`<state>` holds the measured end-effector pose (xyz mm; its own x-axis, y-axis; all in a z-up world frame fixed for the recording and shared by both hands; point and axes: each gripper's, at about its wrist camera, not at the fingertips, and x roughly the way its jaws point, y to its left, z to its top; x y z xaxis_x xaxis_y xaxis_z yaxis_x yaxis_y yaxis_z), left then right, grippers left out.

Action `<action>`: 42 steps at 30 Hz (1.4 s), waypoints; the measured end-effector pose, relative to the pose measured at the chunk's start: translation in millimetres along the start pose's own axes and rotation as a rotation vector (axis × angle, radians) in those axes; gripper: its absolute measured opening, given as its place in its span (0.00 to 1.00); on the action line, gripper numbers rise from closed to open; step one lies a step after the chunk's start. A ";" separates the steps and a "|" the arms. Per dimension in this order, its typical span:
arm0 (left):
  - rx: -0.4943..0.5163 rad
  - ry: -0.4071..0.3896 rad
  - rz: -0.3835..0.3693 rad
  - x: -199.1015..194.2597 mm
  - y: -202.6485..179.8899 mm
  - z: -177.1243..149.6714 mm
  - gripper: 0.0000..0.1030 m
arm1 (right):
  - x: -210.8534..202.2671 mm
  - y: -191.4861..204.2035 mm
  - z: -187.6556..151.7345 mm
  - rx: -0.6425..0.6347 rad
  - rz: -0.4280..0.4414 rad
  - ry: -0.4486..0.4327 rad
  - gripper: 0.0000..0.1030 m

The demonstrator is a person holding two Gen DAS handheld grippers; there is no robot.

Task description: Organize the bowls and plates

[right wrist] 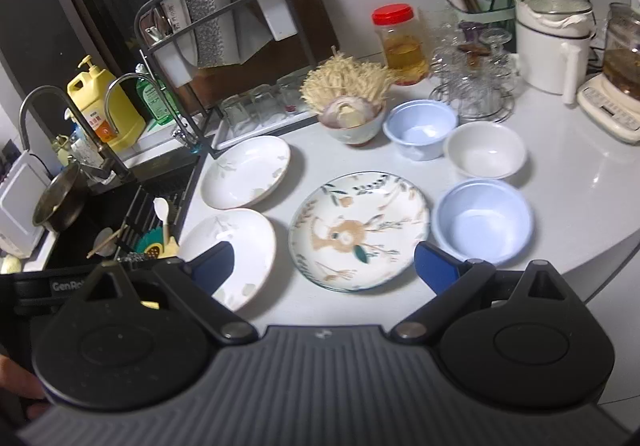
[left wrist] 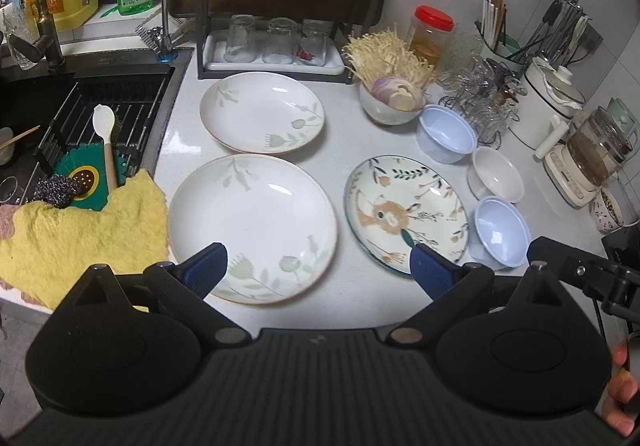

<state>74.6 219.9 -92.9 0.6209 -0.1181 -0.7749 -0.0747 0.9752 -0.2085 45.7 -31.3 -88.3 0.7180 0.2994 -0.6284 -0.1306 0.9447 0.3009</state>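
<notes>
Both claws hung above the near edge of the tabletop [left wrist: 360,298], each spread wide and holding nothing. The left claw [left wrist: 318,268] sat almost over the near white plate [left wrist: 252,226], whose front rim lay between its blue fingertips [left wrist: 206,266]; a second white plate [left wrist: 262,112] lay just beyond it, toward the glass tray. The right claw [right wrist: 324,268] faced the floral plate [right wrist: 358,230], directly ahead and slightly below, with the near blue bowl [right wrist: 484,222] just off its right fingertip. Behind that bowl stood a white bowl [right wrist: 484,156] and a far blue bowl [right wrist: 420,134], all three apart from one another (round pieces, so no long axis to line up with). By my reading, nothing was stacked yet. The left claw was the nearer one for the two white plates, the right for the floral plate and the bowls.
</notes>
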 end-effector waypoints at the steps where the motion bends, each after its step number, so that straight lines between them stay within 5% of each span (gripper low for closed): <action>1: -0.002 0.002 0.002 3.0 8.1 2.6 0.97 | 4.9 4.3 0.4 0.005 0.006 -0.002 0.95; 13: -0.016 0.045 0.033 54.5 89.5 24.5 0.97 | 70.4 41.0 -6.3 0.040 0.032 0.078 0.95; 21: -0.037 0.078 0.038 102.5 137.1 29.5 0.97 | 124.7 63.8 -19.3 0.048 0.086 0.166 0.68; 29: -0.049 0.080 0.009 138.6 155.3 40.2 0.95 | 170.7 67.2 -27.1 0.026 0.003 0.257 0.31; 42: -0.103 0.106 -0.043 173.3 164.5 40.6 0.45 | 190.1 54.6 -36.1 0.074 0.042 0.303 0.20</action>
<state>201.6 367.5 -237.3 0.5393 -0.1835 -0.8219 -0.1329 0.9452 -0.2982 150.4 82.1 -217.2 0.4753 0.3747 -0.7961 -0.0977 0.9217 0.3755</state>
